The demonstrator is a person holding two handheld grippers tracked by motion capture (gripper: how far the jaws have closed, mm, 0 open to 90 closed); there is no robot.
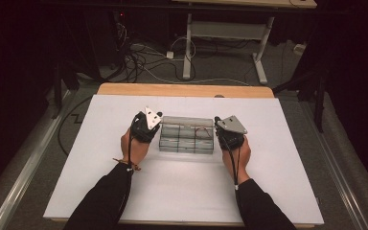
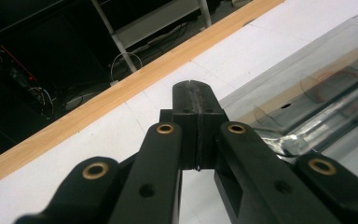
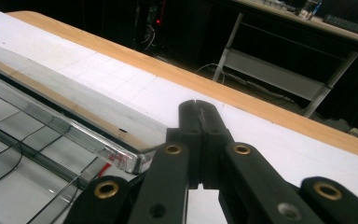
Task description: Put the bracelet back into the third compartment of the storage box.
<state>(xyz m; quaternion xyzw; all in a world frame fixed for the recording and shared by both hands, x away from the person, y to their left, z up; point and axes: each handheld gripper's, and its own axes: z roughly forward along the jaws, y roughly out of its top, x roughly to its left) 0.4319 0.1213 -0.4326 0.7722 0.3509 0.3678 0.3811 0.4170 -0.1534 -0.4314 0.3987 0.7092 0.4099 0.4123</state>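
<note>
Centrally between both tongs: clear divided box on white desk. Left tongs clenched on nothing, just beside one end; right tongs likewise at other end, probably flanking to steady or shift it.

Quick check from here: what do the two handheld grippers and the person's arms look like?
Both the left gripper and the right gripper are black, each topped by a grey three-cornered plate, with brass-coloured pivot rivets on the linkages. A thin dark cable trails back along each hand. Sleeves are black; a cord bracelet circles the left wrist.
</note>
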